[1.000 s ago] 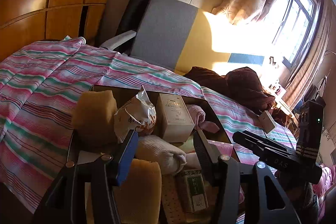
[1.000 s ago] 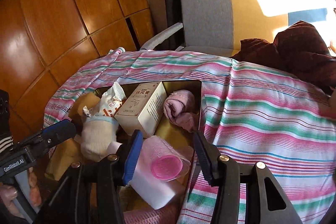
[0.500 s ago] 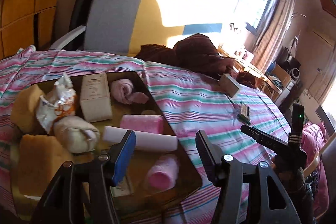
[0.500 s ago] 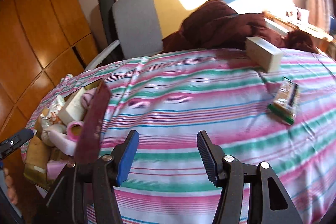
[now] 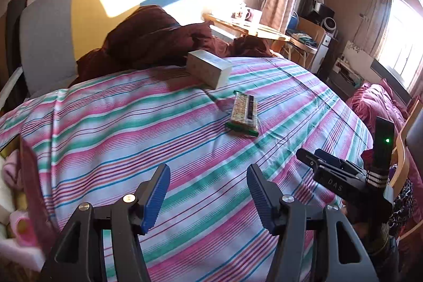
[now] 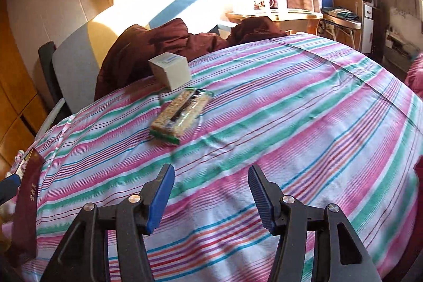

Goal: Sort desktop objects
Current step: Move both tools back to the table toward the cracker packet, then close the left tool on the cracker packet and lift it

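A white carton box stands on the striped cloth near its far edge. Just in front of it lies a snack bar packet with green ends. My left gripper hangs open over bare cloth, well short of the packet, nothing between its blue pads. My right gripper is open and empty too, with the packet ahead and to its left. In the left wrist view the right gripper shows at the right edge. The dark red tray with pink and white items sits at the far left.
A dark brown garment is heaped at the table's far edge against a grey and yellow chair. Behind stand a wooden desk with mugs and a sunlit window. Pink bedding lies beyond the table's right side.
Both grippers swung right, away from the filled tray and out over the striped cloth. The box and snack packet came closer into view. Both pairs of jaws stand a little wider.
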Demonstrator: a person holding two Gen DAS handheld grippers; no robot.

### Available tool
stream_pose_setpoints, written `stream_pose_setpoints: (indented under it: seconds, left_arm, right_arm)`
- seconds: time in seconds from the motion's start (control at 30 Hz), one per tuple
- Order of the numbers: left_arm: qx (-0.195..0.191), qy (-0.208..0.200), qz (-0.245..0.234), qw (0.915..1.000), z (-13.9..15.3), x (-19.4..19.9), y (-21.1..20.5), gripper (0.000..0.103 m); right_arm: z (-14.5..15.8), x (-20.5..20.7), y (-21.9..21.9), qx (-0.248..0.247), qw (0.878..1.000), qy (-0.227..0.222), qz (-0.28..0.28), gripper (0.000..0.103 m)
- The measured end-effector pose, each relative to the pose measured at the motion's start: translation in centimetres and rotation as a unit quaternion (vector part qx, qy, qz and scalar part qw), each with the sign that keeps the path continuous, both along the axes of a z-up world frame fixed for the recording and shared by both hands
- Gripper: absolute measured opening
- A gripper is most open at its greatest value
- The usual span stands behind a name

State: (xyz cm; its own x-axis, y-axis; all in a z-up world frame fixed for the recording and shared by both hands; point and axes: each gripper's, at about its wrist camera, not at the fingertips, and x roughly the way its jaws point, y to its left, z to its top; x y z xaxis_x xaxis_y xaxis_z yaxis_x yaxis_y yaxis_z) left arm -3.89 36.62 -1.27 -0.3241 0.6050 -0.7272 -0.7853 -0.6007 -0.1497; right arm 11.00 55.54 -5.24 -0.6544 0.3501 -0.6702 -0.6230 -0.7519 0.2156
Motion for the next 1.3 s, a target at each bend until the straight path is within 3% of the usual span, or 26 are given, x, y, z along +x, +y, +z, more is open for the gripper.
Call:
stream_pose_setpoints:
  seconds: [0.33, 0.67, 0.83, 0.93, 1.07, 1.3]
  left_arm:
    - [-0.050, 0.008, -0.079, 0.9956, -3.1, -1.8, 10.9, 0.064]
    - [-0.072, 0.006, -0.104, 0.9919, -5.6, -3.9, 16.8, 0.064]
    - [-0.078, -0.012, -0.089, 0.9929, -6.9, -5.2, 17.5, 0.063]
    - [-0.073, -0.014, -0.080, 0.9940, -7.0, -5.5, 17.2, 0.052]
    - [-0.073, -0.009, -0.081, 0.9941, -6.9, -5.0, 16.5, 0.049]
    - [-0.043, -0.025, -0.027, 0.9984, -5.6, -4.7, 10.7, 0.049]
  right_arm:
    - [-1.4, 1.3, 1.2, -0.008, 1.000, 0.018, -0.009, 0.059]
    - [-2.1, 1.7, 1.7, -0.035, 0.998, 0.050, 0.000, 0.062]
    - [-2.2, 1.6, 1.8, -0.040, 0.997, 0.058, 0.004, 0.064]
    - [-2.3, 1.6, 1.7, -0.041, 0.997, 0.059, 0.005, 0.064]
    - [-2.3, 1.5, 1.9, -0.039, 0.998, 0.056, 0.006, 0.064]
    - [-2.3, 1.4, 1.8, -0.035, 0.998, 0.049, 0.006, 0.065]
